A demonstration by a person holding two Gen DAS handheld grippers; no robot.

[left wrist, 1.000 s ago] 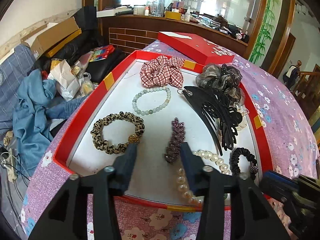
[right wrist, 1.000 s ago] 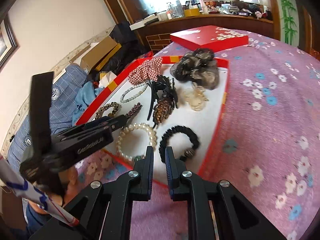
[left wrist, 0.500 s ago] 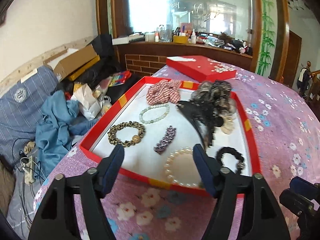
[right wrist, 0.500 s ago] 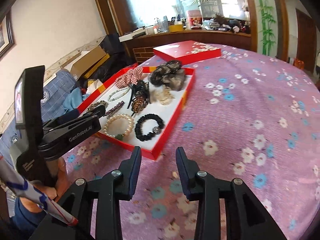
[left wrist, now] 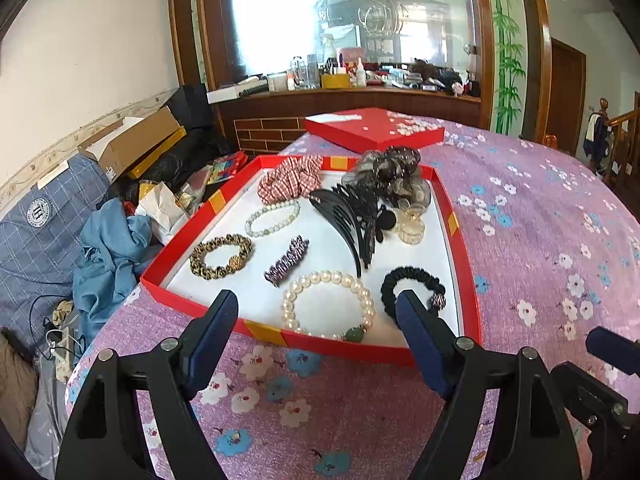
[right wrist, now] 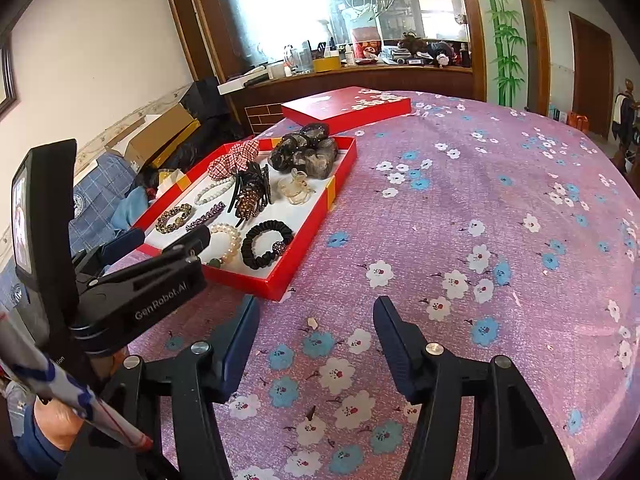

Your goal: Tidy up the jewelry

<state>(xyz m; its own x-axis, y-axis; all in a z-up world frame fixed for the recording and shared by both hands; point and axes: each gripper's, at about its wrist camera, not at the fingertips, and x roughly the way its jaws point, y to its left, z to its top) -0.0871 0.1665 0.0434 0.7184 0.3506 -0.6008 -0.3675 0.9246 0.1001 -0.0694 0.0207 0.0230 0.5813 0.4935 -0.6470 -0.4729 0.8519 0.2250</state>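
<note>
A red tray [left wrist: 352, 350] on the purple flowered tablecloth holds a pearl bracelet [left wrist: 288, 312], a black scrunchie [left wrist: 412, 274], a leopard scrunchie [left wrist: 220, 258], a purple clip [left wrist: 286, 260], a pale bead bracelet [left wrist: 272, 218], a plaid scrunchie [left wrist: 290, 178] and a black comb clip [left wrist: 348, 216]. My left gripper [left wrist: 316, 300] hangs just short of the tray's near rim, jaws opening, nothing between them. My right gripper [right wrist: 316, 306] hovers over bare cloth to the right of the tray [right wrist: 280, 286], jaws opening and empty. The left gripper [right wrist: 168, 238] shows at the left of the right wrist view.
The red lid [left wrist: 374, 128] lies beyond the tray. Off the table's left edge are blue clothes [left wrist: 108, 248] and a cardboard box [left wrist: 132, 140]. A wooden counter [left wrist: 352, 98] with bottles stands behind. Purple cloth [right wrist: 480, 220] stretches to the right.
Both grippers have drawn back from the tray toward the table's near side. The left jaws have widened. The right jaws, shut by the black scrunchie before, now stand apart.
</note>
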